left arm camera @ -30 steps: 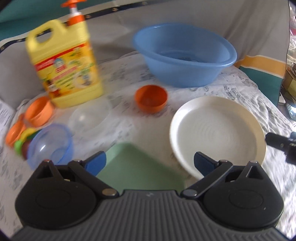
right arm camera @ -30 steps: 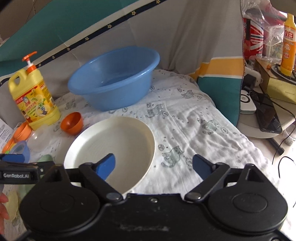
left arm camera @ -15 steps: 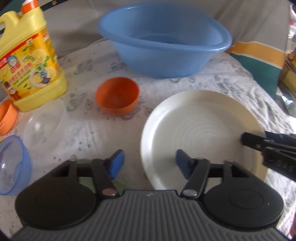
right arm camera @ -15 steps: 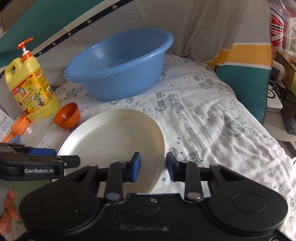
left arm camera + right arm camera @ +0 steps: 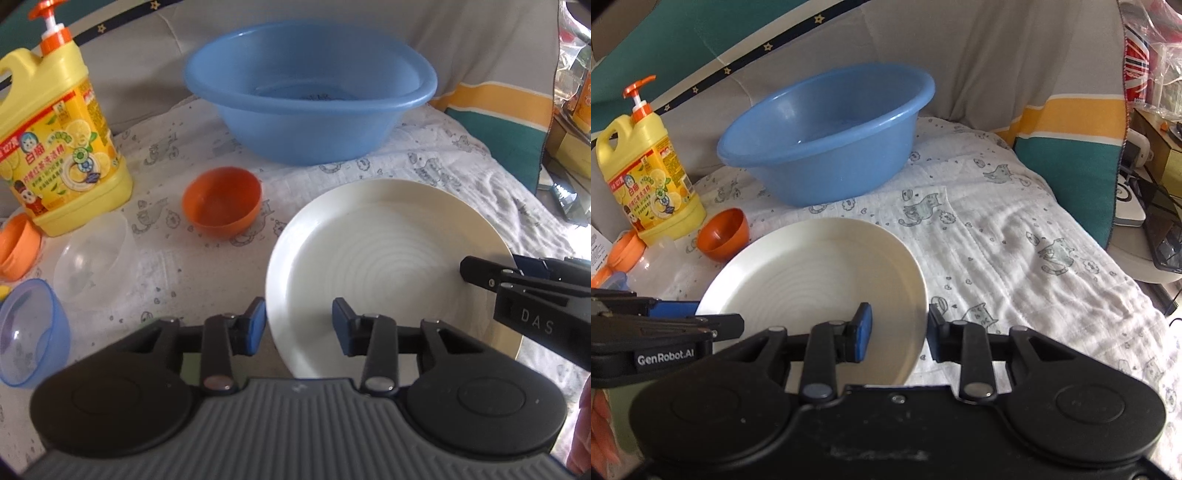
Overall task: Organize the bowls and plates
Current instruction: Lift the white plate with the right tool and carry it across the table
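Note:
A large white plate [image 5: 388, 251] [image 5: 820, 273] lies on the cat-print cloth. My left gripper [image 5: 298, 326] straddles its left rim. Its jaws are closing with the rim between them, and the pads look pressed against it. My right gripper [image 5: 899, 330] is shut on the plate's right rim, one pad inside the plate and one outside. In the left wrist view the right gripper [image 5: 491, 264] comes in from the right. An orange bowl [image 5: 221, 201] sits behind the plate. A clear bowl [image 5: 92, 258], a blue see-through bowl [image 5: 29, 332] and another orange bowl [image 5: 16, 245] stand at the left.
A big blue basin [image 5: 310, 96] stands at the back, with a yellow detergent bottle [image 5: 55, 147] to its left. A green plate [image 5: 624, 413] shows partly under the left gripper. The cloth drops off at the right toward a side table [image 5: 1137, 236] with devices.
Both grippers came in from wide open and closed over the white plate's opposite rims. The left one shifted right, off the green plate and onto the white plate's edge.

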### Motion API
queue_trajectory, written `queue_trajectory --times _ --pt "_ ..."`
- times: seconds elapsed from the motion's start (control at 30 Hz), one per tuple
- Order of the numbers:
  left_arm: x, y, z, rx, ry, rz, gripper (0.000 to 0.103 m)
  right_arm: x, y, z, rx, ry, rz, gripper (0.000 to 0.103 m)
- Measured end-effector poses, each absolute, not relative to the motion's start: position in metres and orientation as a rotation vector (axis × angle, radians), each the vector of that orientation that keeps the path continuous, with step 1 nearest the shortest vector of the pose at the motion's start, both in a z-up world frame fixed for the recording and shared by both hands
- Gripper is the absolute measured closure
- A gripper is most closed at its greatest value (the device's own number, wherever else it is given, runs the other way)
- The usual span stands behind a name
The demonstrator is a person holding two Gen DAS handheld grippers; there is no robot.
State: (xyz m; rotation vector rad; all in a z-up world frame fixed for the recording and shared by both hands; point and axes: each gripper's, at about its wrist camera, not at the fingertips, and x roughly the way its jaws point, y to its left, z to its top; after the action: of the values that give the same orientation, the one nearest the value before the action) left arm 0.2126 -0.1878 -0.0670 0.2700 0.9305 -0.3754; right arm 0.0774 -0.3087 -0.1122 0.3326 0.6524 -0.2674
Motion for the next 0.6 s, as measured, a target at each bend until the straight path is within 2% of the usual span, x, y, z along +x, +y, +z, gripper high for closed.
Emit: queue_trajectory --times 0.33,0.6 --pt "0.171 -0.172 -0.033 0.238 0.946 -0.346 0.064 0.039 -0.292 -0.079 0.339 0.64 -0.27 0.072" --pt "0.119 -0.143 -0.017 0.203 0.955 -0.332 0.059 -0.008 -0.258 -0.064 0.314 0.659 -0.257 0.072"
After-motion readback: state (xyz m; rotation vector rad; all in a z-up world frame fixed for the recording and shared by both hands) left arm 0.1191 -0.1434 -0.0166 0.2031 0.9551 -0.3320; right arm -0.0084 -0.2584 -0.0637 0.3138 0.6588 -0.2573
